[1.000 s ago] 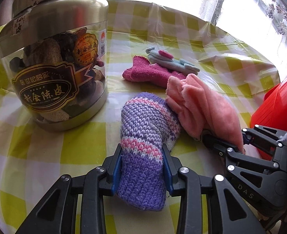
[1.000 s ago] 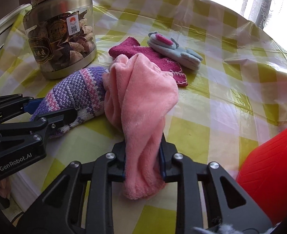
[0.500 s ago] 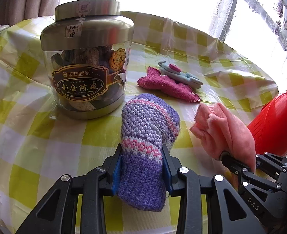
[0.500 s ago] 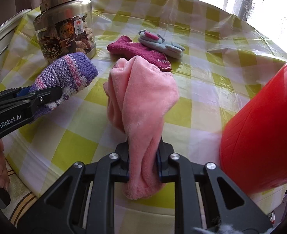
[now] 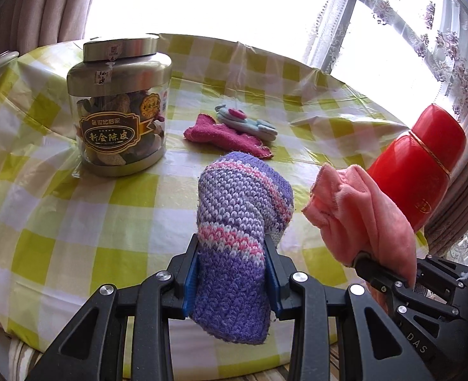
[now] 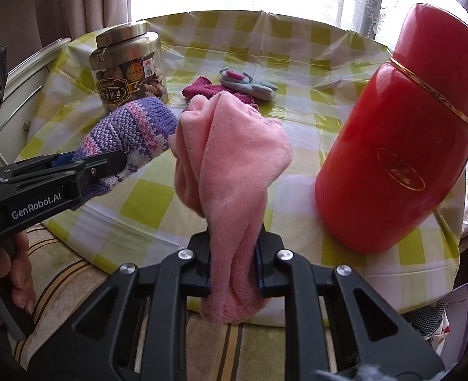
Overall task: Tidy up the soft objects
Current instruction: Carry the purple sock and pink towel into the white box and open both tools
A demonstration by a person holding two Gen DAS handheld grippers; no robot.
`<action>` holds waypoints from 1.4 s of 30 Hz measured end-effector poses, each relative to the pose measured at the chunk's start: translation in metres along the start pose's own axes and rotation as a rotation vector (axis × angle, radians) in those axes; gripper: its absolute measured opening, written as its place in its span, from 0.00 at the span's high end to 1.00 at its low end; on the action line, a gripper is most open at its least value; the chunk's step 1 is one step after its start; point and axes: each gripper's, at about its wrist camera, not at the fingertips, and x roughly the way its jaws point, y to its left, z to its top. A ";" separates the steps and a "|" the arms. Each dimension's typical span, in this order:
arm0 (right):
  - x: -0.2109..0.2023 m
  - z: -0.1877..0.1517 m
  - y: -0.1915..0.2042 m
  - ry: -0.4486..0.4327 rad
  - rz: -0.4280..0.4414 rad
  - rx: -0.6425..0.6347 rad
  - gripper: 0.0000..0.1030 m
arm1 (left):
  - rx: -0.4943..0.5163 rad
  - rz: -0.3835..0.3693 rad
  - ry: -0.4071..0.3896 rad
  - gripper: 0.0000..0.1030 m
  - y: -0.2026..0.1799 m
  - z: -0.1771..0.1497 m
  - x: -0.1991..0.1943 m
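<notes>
The left claw (image 5: 232,273) is clamped on a purple knitted sock (image 5: 240,222), held level above the worktop's (image 5: 75,222) near edge. Just beside it, the right claw (image 6: 234,260) pinches a pink fleece cloth (image 6: 230,165), likewise raised. Beyond both lie a magenta sock (image 5: 224,135) and a pale blue sock (image 5: 246,123), touching; a jar (image 5: 119,108) stands left, a red flask (image 6: 402,139) right.

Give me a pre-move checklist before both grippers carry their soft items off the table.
1. left gripper shut on the purple knit piece: ok.
2. right gripper shut on the pink cloth: ok.
3. Both items lifted off the tablecloth: ok.
4. Pink cloth apart from the red flask: ok, though close beside it.
5. Remaining soft items, magenta knit piece and light blue glove, lying clear of the held ones: ok.
6. Drop-off spot in view: cannot tell, no bin or basket shows.
</notes>
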 end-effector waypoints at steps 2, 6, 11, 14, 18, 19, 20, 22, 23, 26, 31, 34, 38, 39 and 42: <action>-0.011 -0.005 -0.011 -0.005 -0.005 0.014 0.79 | 0.016 -0.026 0.005 0.65 -0.013 -0.004 -0.004; -0.033 -0.021 -0.029 -0.014 -0.026 0.037 0.79 | 0.049 -0.070 0.015 0.65 -0.037 -0.011 -0.012; -0.057 -0.048 -0.061 -0.008 -0.062 0.100 0.79 | 0.088 -0.128 0.034 0.65 -0.067 -0.022 -0.018; -0.071 -0.063 -0.085 -0.009 -0.102 0.140 0.79 | 0.125 -0.164 0.046 0.65 -0.088 -0.029 -0.020; -0.088 -0.084 -0.121 -0.001 -0.162 0.202 0.79 | 0.167 -0.217 0.071 0.65 -0.118 -0.039 -0.020; -0.092 -0.090 -0.131 0.002 -0.179 0.220 0.79 | 0.177 -0.229 0.077 0.65 -0.125 -0.040 -0.020; -0.096 -0.095 -0.141 0.005 -0.195 0.239 0.79 | 0.188 -0.242 0.085 0.64 -0.133 -0.042 -0.020; -0.105 -0.105 -0.160 0.011 -0.231 0.273 0.79 | 0.210 -0.272 0.105 0.64 -0.149 -0.047 -0.019; -0.111 -0.111 -0.170 0.015 -0.251 0.287 0.79 | 0.222 -0.288 0.116 0.64 -0.158 -0.050 -0.019; -0.124 -0.127 -0.198 0.029 -0.309 0.336 0.79 | 0.265 -0.338 0.149 0.64 -0.186 -0.060 -0.019; -0.142 -0.153 -0.238 0.056 -0.382 0.407 0.79 | 0.334 -0.422 0.202 0.64 -0.233 -0.078 -0.021; -0.149 -0.166 -0.254 0.072 -0.409 0.435 0.79 | 0.378 -0.461 0.232 0.64 -0.260 -0.089 -0.021; -0.158 -0.181 -0.270 0.088 -0.434 0.475 0.78 | 0.433 -0.515 0.271 0.63 -0.293 -0.106 -0.022; -0.160 -0.184 -0.274 0.089 -0.440 0.486 0.78 | 0.445 -0.531 0.280 0.63 -0.301 -0.111 -0.024; -0.166 -0.190 -0.281 0.095 -0.453 0.510 0.72 | 0.480 -0.600 0.321 0.50 -0.321 -0.124 -0.025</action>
